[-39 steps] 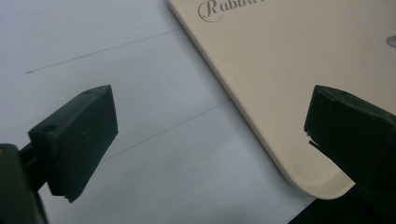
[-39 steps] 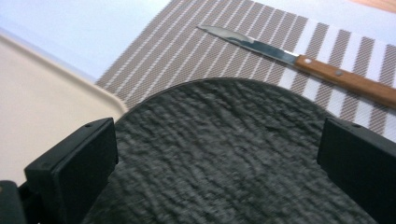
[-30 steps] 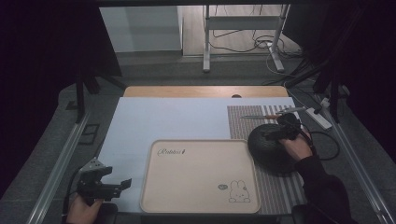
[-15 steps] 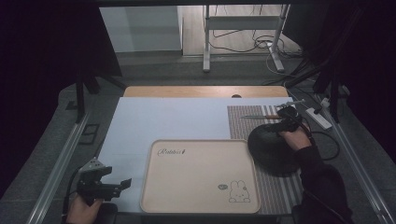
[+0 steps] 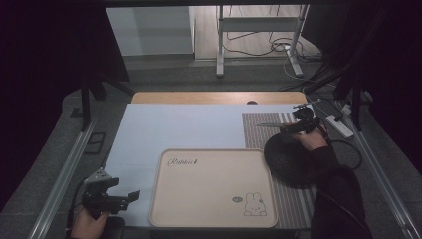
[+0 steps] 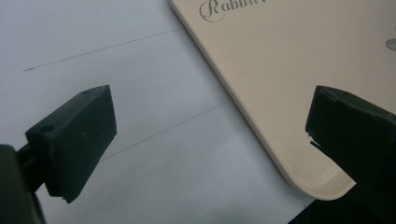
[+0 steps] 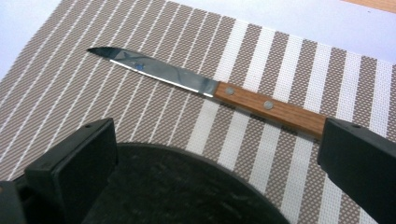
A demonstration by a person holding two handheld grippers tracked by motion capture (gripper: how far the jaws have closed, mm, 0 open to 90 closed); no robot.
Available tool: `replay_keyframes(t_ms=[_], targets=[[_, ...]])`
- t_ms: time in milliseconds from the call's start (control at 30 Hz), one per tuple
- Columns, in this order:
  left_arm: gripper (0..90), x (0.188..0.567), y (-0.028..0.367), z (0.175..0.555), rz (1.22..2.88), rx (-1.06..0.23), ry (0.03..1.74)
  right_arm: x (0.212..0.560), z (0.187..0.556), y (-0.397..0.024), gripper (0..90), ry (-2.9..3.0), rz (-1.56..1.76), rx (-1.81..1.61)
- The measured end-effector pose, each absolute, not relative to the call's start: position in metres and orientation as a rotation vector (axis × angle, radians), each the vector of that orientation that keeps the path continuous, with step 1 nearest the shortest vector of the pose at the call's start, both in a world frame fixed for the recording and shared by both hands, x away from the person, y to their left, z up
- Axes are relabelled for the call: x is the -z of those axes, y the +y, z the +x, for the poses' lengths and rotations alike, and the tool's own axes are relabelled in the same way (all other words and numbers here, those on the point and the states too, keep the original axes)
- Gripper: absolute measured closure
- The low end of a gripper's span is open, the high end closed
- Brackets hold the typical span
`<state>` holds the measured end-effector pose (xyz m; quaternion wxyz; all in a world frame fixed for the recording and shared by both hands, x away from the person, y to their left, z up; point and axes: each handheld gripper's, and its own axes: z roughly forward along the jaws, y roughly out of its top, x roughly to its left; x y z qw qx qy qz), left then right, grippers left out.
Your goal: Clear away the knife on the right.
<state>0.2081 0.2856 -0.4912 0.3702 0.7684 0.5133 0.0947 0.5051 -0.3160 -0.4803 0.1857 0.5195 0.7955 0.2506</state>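
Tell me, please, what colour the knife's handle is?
The knife has a reddish-brown wooden handle with two metal rivets, clearest in the right gripper view.

knife (image 7: pixel 205 88): glossy metal blade, smooth brown wooden handle with metal rivets
placemat (image 7: pixel 289 60): woven, striped, matt cloth
plate (image 7: pixel 187 191): black, matt, slightly rough
tray (image 6: pixel 299 70): smooth beige plastic, matt

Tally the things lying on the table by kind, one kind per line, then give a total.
Knife: 1
Black plate: 1
Beige tray: 1
Striped placemat: 1
Total: 4
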Motion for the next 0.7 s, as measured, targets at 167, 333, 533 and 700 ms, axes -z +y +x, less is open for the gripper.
replay_keyframes(t_ms=[167, 333, 533, 700], targets=[[2.6, 0.491, 0.286, 0.208, 1.972, -0.241, 1.318, 0.483, 0.515, -0.319, 0.0, 2.23, 1.488, -0.693], [2.6, 0.491, 0.286, 0.209, 1.973, -0.237, 1.318, 0.483, 0.523, -0.321, 0.0, 2.222, 1.484, -0.676], [2.6, 0.492, 0.286, 0.209, 1.973, -0.237, 1.318, 0.481, 0.53, -0.323, 19.1, 2.213, 1.455, -0.663], [2.6, 0.492, 0.285, 0.209, 1.972, -0.236, 1.319, 0.476, 0.536, -0.329, 54.3, 2.243, 1.431, -0.675]])
